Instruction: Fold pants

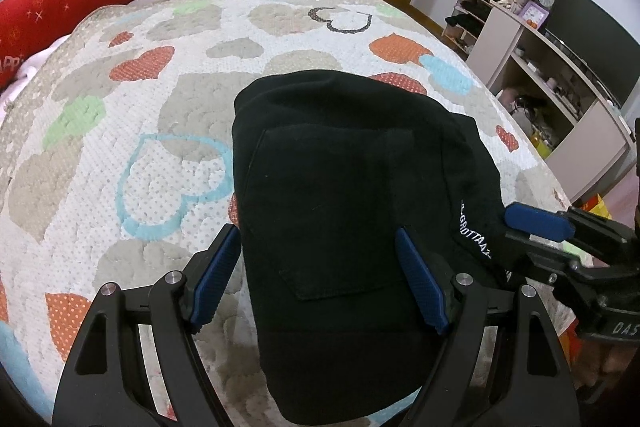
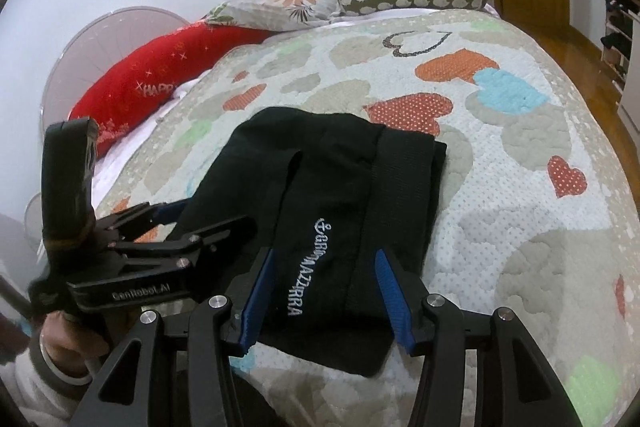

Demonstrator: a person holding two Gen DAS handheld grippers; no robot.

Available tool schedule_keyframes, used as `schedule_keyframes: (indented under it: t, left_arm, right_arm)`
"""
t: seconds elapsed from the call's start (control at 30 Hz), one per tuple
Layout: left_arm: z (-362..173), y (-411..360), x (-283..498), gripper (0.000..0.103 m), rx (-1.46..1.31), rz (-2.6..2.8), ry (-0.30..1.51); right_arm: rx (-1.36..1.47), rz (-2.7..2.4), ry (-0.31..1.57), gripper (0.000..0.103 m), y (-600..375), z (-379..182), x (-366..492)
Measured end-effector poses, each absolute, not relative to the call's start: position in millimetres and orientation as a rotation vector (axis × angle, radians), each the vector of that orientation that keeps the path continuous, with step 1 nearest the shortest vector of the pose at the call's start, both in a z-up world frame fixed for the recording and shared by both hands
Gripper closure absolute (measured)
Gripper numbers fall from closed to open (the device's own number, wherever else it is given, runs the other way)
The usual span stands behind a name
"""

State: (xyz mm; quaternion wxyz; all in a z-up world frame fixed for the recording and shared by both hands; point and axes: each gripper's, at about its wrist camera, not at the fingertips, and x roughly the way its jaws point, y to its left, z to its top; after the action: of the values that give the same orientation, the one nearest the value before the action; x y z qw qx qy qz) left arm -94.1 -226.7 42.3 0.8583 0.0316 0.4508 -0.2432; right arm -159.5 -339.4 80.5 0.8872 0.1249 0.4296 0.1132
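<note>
I see matt black knit pants [image 1: 340, 195] on a bumpy quilted cloth quilt [image 1: 160, 131]; beside the quilt, glossy wood floor [image 2: 576, 55]; grippers matt black, ribbed blue pads [image 1: 214, 279].

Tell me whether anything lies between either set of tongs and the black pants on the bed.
Nothing visible does. The left tongs and right tongs both hang open right over the folded black pants, with only bare fabric between their pads. The quilt around them carries no other item nearby.
</note>
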Motion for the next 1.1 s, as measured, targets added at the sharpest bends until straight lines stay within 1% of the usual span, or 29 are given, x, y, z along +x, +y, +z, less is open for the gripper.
schedule_keyframes:
  t: [0.13,0.33,0.37,0.4,0.47,0.63,0.83,0.93,1.03,1.1]
  left_arm:
    - [40.9,-226.9,-93.1,0.023,0.057,-0.513,0.95]
    - [42.1,-224.4,-92.7,0.023,0.047,-0.514,0.965]
    - [43.2,-223.0,-92.4,0.023,0.043,-0.513,0.968]
    - [45.1,-221.1,-92.2,0.023,0.038,-0.513,0.971]
    - [48.7,-216.2,-91.3,0.023,0.029,-0.514,0.97]
    - [56.8,-193.1,-86.2,0.023,-0.051,-0.523,0.957]
    - [46.0,-186.3,-72.5,0.023,-0.149,-0.585,1.027]
    - [35.8,-196.7,-69.9,0.023,-0.154,-0.622,1.068]
    - [29.5,-206.3,-70.5,0.023,-0.142,-0.644,1.071]
    - [28.3,-210.0,-69.4,0.015,-0.14,-0.652,1.07]
  right_arm:
    - [0.282,0.231,0.893,0.051,-341.9,68.1,-157.7]
    - [0.301,0.246,0.891,0.05,-346.5,79.9,-159.8]
    - [0.318,0.241,0.88,0.047,-351.1,83.5,-161.4]
    - [0.327,0.229,0.871,0.04,-355.3,86.1,-162.7]
    - [0.346,0.198,0.858,0.033,-364.3,88.7,-164.7]
    - [0.475,0.19,0.879,0.033,-389.0,76.3,-160.9]
    - [0.547,0.257,0.891,0.033,-394.9,51.2,-145.8]
    - [0.541,0.295,0.887,0.03,-392.6,42.1,-140.1]
    - [0.564,0.361,0.854,0.019,-393.7,38.0,-136.8]
    - [0.578,0.405,0.841,0.009,-392.8,36.6,-134.1]
